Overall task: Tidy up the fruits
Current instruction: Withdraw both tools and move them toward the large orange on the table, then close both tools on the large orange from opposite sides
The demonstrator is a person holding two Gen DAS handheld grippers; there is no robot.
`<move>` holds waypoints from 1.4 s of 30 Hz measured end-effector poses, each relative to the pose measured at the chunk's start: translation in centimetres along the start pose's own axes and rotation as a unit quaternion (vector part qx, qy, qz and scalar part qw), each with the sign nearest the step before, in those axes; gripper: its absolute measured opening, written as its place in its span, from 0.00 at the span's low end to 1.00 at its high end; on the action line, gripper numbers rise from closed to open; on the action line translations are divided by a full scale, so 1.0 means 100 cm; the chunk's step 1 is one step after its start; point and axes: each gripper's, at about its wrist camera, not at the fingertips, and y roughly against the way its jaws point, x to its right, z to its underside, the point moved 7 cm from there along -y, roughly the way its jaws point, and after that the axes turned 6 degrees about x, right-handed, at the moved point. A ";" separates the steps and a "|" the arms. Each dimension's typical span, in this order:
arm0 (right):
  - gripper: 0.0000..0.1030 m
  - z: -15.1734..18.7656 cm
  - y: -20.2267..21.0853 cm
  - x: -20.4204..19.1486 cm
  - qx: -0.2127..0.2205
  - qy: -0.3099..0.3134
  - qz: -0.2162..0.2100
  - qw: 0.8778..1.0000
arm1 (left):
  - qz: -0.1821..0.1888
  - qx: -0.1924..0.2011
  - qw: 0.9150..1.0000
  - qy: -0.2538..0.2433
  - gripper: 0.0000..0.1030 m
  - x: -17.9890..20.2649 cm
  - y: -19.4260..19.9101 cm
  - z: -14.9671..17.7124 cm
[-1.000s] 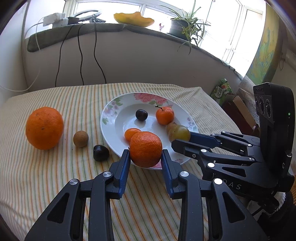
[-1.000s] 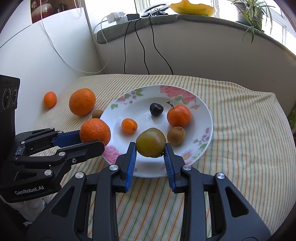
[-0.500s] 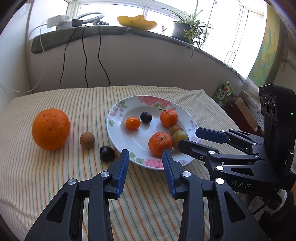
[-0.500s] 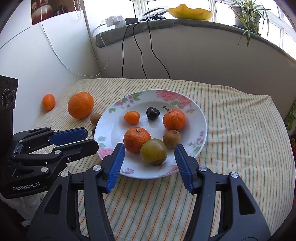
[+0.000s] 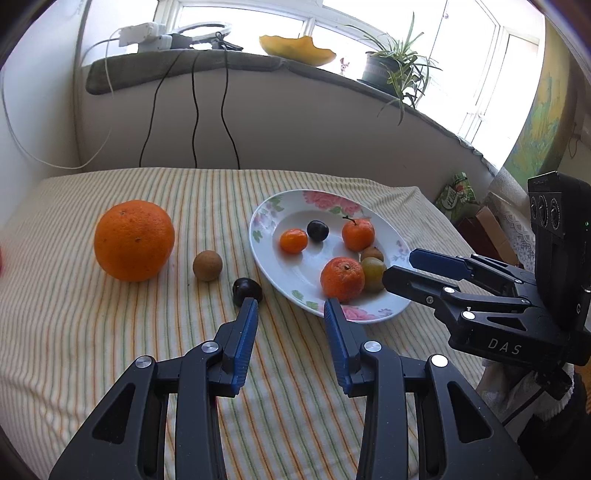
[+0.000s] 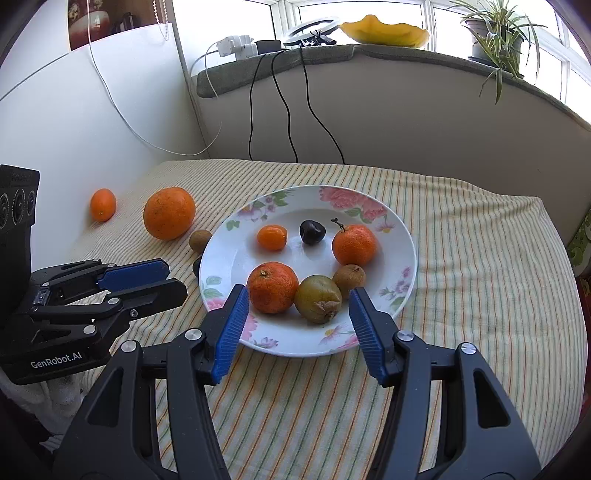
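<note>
A floral white plate [image 6: 404,236] [image 5: 264,229] holds a tangerine [image 6: 272,287] [image 5: 342,278], a green-brown fruit [image 6: 317,298] [image 5: 373,272], a stemmed tangerine [image 6: 354,244], a small orange fruit [image 6: 272,237], a dark plum [image 6: 312,231] and a small brown fruit [image 6: 348,276]. On the cloth lie a big orange [image 5: 133,240], a brown fruit [image 5: 207,265], a dark plum [image 5: 246,290] and a small orange [image 6: 103,204]. My left gripper [image 5: 290,308] is open and empty, just before the plate's near-left rim. My right gripper [image 6: 297,295] is open and empty at the plate's near rim.
The table wears a striped cloth [image 5: 92,332]. A wall with hanging black cables [image 5: 195,122] stands behind it. The sill above carries a power strip [image 5: 144,35], a yellow bowl [image 5: 297,50] and a potted plant [image 5: 388,70]. Boxes [image 5: 487,229] sit beyond the table's right edge.
Both grippers let go of their fruit onto the plate, the left its tangerine and the right its green-brown fruit. Both opened and drew back toward the near rim.
</note>
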 end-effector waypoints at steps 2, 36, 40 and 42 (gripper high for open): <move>0.57 -0.002 0.001 -0.004 0.001 0.004 -0.004 1.000 | -0.008 0.002 1.000 0.004 0.34 -0.009 0.005 0.002; 0.74 -0.050 -0.076 -0.113 -0.043 0.068 -0.121 0.989 | -0.077 0.025 0.995 0.065 0.54 -0.106 0.025 -0.005; 0.74 -0.058 -0.095 -0.127 -0.059 0.063 -0.141 0.986 | -0.072 0.020 0.995 0.064 0.55 -0.110 0.017 -0.007; 0.74 -0.061 -0.105 -0.134 -0.069 0.063 -0.145 0.985 | -0.068 0.017 0.995 0.068 0.55 -0.112 0.013 -0.009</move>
